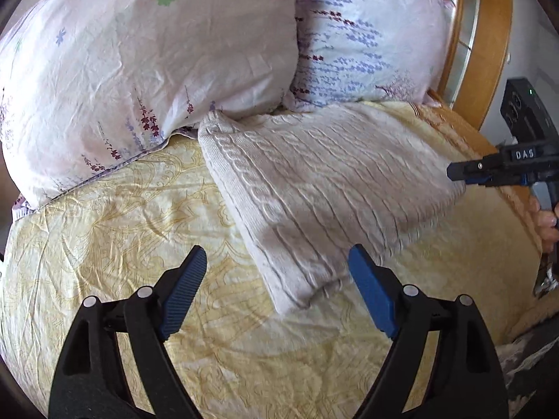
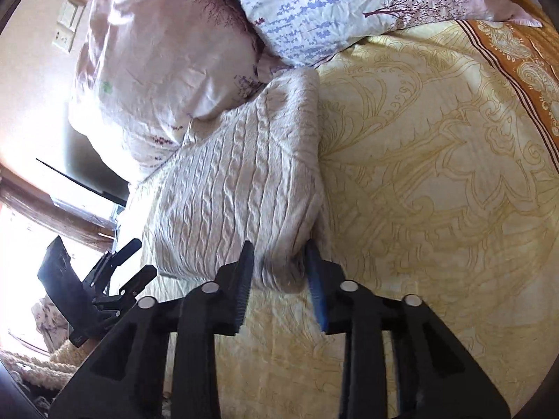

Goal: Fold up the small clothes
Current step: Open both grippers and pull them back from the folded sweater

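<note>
A folded cream cable-knit sweater (image 1: 314, 181) lies on the yellow patterned bedspread (image 1: 122, 216), its far corner against the pillows. My left gripper (image 1: 277, 262) is open, its fingers on either side of the sweater's near corner, just above it. My right gripper (image 1: 457, 174) reaches in from the right and touches the sweater's right edge. In the right wrist view the sweater (image 2: 237, 181) lies ahead and the right gripper (image 2: 279, 258) has a corner of it between its partly closed fingers. The left gripper (image 2: 139, 258) shows open at the lower left.
Two floral pillows (image 1: 146, 56) (image 1: 363, 38) lie at the head of the bed against a wooden headboard (image 1: 489, 52). The bedspread has an orange border (image 2: 517, 59). A wall switch (image 2: 68, 24) and furniture stand beside the bed. More fabric (image 2: 52, 359) lies past the bed's edge.
</note>
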Demonstrator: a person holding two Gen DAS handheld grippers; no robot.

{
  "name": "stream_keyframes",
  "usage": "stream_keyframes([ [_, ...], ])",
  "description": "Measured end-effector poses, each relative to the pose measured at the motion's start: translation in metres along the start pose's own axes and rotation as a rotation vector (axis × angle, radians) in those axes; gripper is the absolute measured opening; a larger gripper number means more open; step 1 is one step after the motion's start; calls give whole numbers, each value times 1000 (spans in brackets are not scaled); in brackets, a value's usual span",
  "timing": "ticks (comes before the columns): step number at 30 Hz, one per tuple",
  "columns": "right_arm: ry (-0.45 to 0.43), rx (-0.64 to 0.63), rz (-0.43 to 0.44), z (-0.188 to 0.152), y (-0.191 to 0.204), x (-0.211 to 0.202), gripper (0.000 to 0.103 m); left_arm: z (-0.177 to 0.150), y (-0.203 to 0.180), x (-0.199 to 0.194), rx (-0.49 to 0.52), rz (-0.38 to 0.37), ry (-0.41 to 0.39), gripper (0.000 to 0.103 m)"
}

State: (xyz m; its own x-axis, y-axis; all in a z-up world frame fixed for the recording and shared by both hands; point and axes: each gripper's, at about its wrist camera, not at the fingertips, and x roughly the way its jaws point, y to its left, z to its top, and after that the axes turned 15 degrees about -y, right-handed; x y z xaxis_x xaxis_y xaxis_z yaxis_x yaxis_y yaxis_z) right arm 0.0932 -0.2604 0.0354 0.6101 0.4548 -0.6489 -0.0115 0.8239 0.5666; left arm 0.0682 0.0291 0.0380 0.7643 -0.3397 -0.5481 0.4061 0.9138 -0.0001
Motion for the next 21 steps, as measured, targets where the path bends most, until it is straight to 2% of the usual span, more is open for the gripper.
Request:
stream_keyframes([
  [2,1,-50,-72,-7,3,2,12,-9,-6,8,23,27,43,71],
  [4,-1,-51,-117,-10,1,3,11,-14,-3,15,-5,54,65,70],
  [7,1,-49,-148,-16,-2,7,11,-21,11,21,-86,102,99,70],
  [10,-10,-59,-153,-19,-2,7,11,-26,17,19,-143,103,114,70],
  [12,-19,-83,-159,-19,3,2,13,-24,15,6,-166,75,92,71],
  [14,-60,-124,-177,-19,13,-9,23,-19,13,-13,-181,46,29,81],
  [16,-136,-166,-184,-17,23,-23,24,-9,12,-30,-197,44,-39,90],
  [19,-278,-237,-174,-12,42,-42,24,11,14,-35,-279,37,-90,91],
  [21,-283,-281,-163,-10,53,-36,24,24,11,-26,-340,22,-104,91],
])
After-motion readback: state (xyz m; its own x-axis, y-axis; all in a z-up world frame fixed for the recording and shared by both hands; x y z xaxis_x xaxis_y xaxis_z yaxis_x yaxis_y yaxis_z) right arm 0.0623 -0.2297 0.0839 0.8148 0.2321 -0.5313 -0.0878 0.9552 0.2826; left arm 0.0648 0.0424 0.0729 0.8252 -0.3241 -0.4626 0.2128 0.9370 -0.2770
